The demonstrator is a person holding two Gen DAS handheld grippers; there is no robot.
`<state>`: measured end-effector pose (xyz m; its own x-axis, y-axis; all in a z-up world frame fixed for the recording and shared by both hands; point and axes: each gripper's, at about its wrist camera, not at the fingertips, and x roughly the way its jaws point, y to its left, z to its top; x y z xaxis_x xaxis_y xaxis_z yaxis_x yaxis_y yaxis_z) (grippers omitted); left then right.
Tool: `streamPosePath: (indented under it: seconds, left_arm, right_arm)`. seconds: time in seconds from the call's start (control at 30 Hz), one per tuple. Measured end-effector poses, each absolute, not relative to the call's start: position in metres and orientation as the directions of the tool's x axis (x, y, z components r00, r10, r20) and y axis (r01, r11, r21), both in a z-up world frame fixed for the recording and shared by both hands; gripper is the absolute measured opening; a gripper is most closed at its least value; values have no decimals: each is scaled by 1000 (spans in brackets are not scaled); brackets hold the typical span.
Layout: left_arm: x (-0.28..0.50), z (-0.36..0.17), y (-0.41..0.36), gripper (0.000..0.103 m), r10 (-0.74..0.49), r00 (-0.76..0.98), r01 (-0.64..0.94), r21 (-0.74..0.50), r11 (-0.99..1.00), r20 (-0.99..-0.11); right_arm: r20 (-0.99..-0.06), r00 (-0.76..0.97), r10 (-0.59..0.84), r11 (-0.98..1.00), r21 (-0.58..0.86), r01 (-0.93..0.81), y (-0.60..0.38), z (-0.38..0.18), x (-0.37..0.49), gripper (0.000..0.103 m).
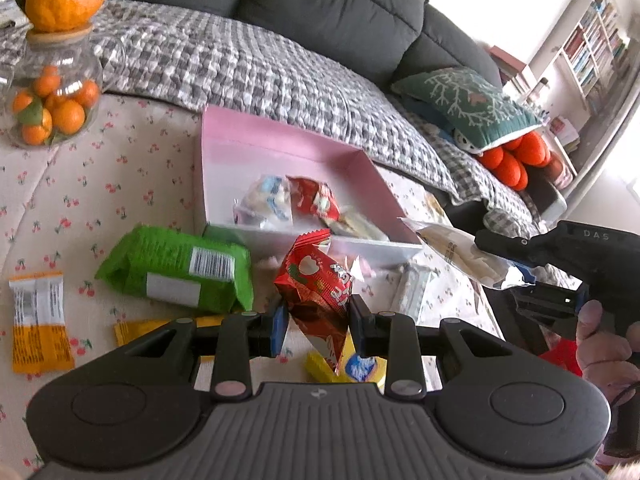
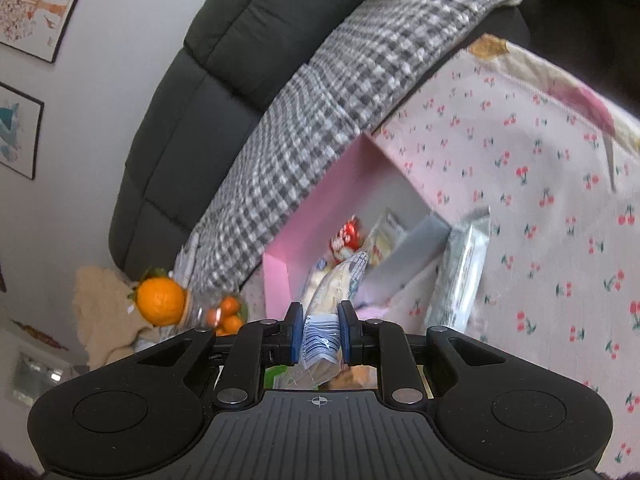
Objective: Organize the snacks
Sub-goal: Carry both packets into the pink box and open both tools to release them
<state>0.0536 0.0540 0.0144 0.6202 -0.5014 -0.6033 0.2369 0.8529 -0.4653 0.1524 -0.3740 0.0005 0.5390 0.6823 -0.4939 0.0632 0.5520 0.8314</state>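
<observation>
My left gripper (image 1: 318,320) is shut on a red snack packet (image 1: 316,280), held above the cherry-print cloth just in front of the pink box (image 1: 280,148). The box holds a pale blue-and-white packet (image 1: 268,200), a red packet (image 1: 314,198) and a whitish one. My right gripper (image 2: 320,334) is shut on a clear white-and-blue packet (image 2: 322,340), tilted over the pink box (image 2: 320,204). In the left wrist view the right gripper (image 1: 520,264) shows at the right edge, holding that pale packet (image 1: 460,256) beside the box's corner.
Loose on the cloth lie a green pack (image 1: 176,272), an orange-and-white bar (image 1: 38,320), yellow packets (image 1: 352,368) and a silver bar (image 2: 464,272). A glass jar of small oranges (image 1: 52,96) stands far left. A sofa with a checked throw (image 1: 260,60) runs behind the table.
</observation>
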Motion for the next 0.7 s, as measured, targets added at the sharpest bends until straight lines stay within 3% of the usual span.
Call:
streamPosePath:
  seconds: [0.4, 0.7]
  left_arm:
    - [113, 21, 35, 29, -455, 629, 188, -445, 876, -630]
    - [154, 8, 12, 29, -390, 609, 183, -356, 916, -691]
  right_arm:
    - [-503, 591, 631, 605, 796, 31, -352, -2, 206, 19]
    - [-544, 579, 607, 661, 750, 13, -329, -22, 236, 19]
